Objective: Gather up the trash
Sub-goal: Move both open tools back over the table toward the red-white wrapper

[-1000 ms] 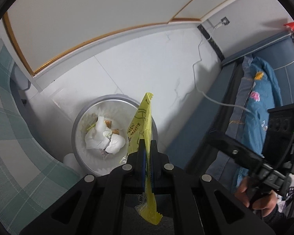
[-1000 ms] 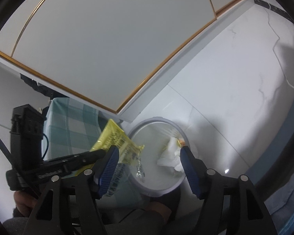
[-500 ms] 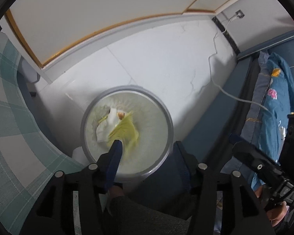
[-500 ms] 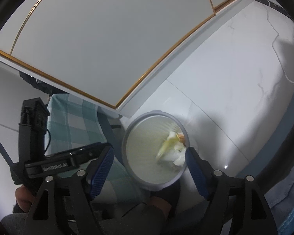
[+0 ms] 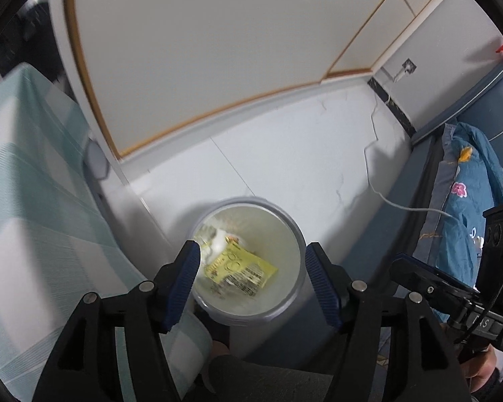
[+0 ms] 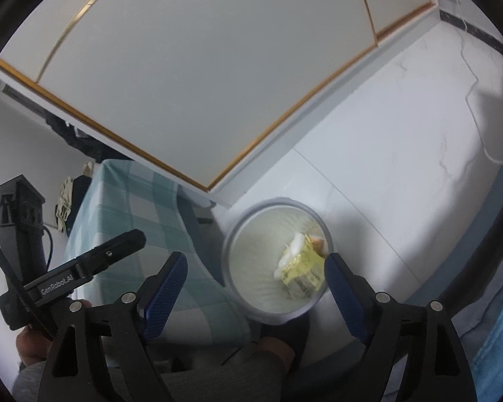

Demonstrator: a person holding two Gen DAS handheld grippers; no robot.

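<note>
A round grey trash bin (image 5: 290, 227) (image 6: 231, 244) stands on the white floor. Inside it lies a yellow printed wrapper (image 5: 239, 269) (image 6: 301, 266) on crumpled white tissue (image 5: 218, 239) (image 6: 296, 243). My left gripper (image 5: 253, 279) hangs above the bin, its jaws opening with nothing between the blue pads; the wrapper lies far below them. My right gripper (image 6: 255, 293) also hovers over the bin, jaws opening and empty. The left gripper's body (image 6: 84, 268) shows in the right wrist view, and the right gripper's body (image 5: 452, 288) in the left wrist view.
A table with a green checked cloth (image 5: 33, 234) (image 6: 134, 217) stands close to the bin's left. White cabinet doors with gold trim (image 5: 201, 50) rise behind. A blue floral bedding (image 5: 469, 184) lies right; a white cable (image 5: 402, 206) trails across the floor. A dark knee (image 5: 261, 378) is below.
The left gripper opened and let go of the yellow wrapper, which dropped into the bin. Both grippers rose, so the bin looks smaller. The right gripper's jaws spread wider.
</note>
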